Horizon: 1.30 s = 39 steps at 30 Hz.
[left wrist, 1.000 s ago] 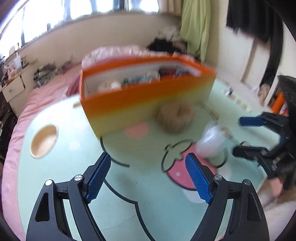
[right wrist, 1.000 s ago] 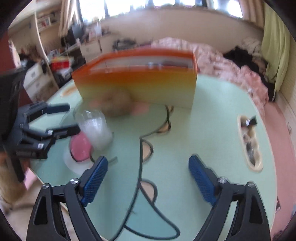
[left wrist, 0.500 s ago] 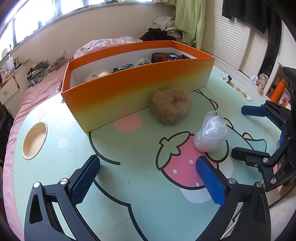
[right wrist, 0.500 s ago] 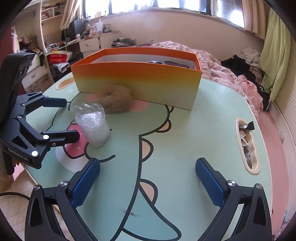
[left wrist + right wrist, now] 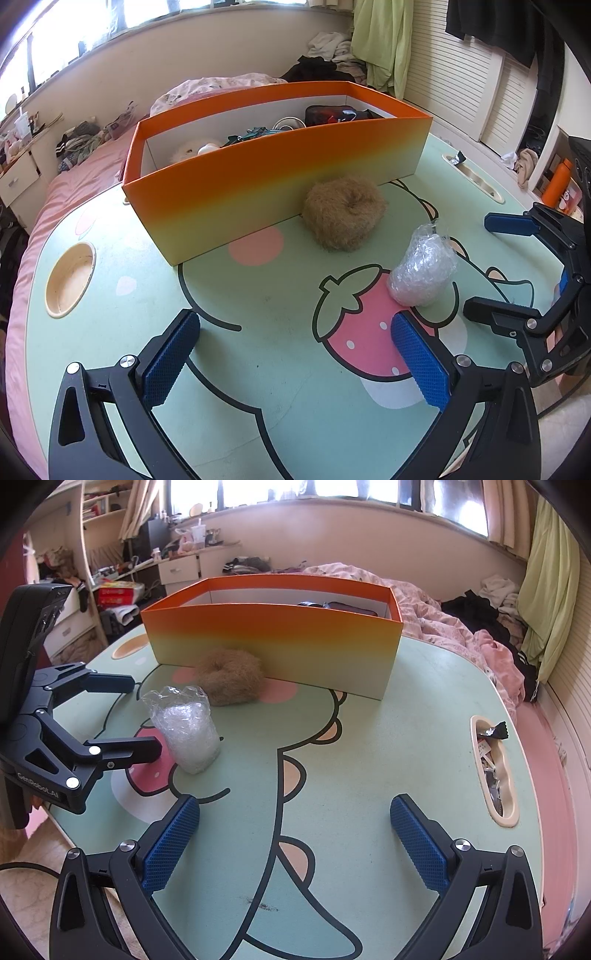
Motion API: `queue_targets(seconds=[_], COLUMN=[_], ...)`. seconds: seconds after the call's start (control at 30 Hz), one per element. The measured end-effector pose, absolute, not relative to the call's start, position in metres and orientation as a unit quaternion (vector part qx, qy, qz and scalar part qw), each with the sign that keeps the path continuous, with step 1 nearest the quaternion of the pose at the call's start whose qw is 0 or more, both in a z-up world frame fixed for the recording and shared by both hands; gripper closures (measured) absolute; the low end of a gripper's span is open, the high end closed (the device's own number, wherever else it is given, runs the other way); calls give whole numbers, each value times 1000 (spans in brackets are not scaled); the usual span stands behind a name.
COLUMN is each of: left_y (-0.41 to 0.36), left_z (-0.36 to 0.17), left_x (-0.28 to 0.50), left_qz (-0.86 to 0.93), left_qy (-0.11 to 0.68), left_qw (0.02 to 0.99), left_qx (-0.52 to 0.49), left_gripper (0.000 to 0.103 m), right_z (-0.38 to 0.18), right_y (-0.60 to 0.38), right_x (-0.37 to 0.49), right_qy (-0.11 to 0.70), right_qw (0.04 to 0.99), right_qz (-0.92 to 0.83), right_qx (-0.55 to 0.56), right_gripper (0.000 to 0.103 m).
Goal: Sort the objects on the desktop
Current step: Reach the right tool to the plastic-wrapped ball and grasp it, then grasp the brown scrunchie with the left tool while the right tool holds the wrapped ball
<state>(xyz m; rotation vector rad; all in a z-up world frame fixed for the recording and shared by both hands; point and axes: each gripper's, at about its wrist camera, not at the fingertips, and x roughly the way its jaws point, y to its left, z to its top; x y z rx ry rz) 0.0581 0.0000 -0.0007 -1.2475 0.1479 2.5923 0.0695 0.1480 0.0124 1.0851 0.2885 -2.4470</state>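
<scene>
In the left wrist view, the left gripper (image 5: 295, 356) hangs over the green table (image 5: 258, 369) with its two blue pads spread wide apart. Its jaws have just been opening, and nothing is between them, only the strawberry drawing on the table top. A crinkly clear plastic bag (image 5: 423, 266) stands a little farther off, to the right. Farther still lies a fuzzy brown ring (image 5: 343, 216), touching the near wall of the big orange box (image 5: 258, 177). The box has small things inside, but they are hard to make out. The right gripper (image 5: 491, 266) shows at the right side, with its jaws wide too, near the bag but not touching it. A round cup hole (image 5: 70, 278) sits in the table at the left.

In the right wrist view, the right gripper (image 5: 295, 836) is spread wide over the table (image 5: 369, 757). Its jaws have just been opening and hold nothing. The plastic bag (image 5: 186, 729) stands at the left, farther off. The left gripper (image 5: 140, 716) is just beside the bag, with one finger close to it. The fuzzy brown ring (image 5: 231, 675) lies past the bag, against the orange box (image 5: 273, 642). A long slot (image 5: 493, 771) at the right edge of the table holds small bits.
</scene>
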Motion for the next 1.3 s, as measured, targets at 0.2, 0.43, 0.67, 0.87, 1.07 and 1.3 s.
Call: queue_targets(seconds=[0.2,0.43,0.67,0.87,1.07,1.3], left_y=[0,-8,-7,-6,-6,24], left_z=[-1,-1,-1,-1,0,21], left_x=[58,56,56,56,54,40], left_qz=[892,893,893,893,894,907], left_qy=[51,37,38,39,32,0], left_qw=[131,131,130,131,120,155], left_qx=[-429,-428,-428,-428,-430,-393], left_gripper=[0,0,0,0,0,0], right_z=[16,36,30,26,44,60], right_y=[149,147,108,124,147,173], right_x=[68,64,36,37,48,51], right_qy=[101,-21,-7,-17,33,45], right_qw=[237,376,346,331,248,189], right_qz=[-880,-837,-837,-845,-897,-923], right_qx=[400,397,424,419,365,332], right_gripper=[2,20,56,69,69,69])
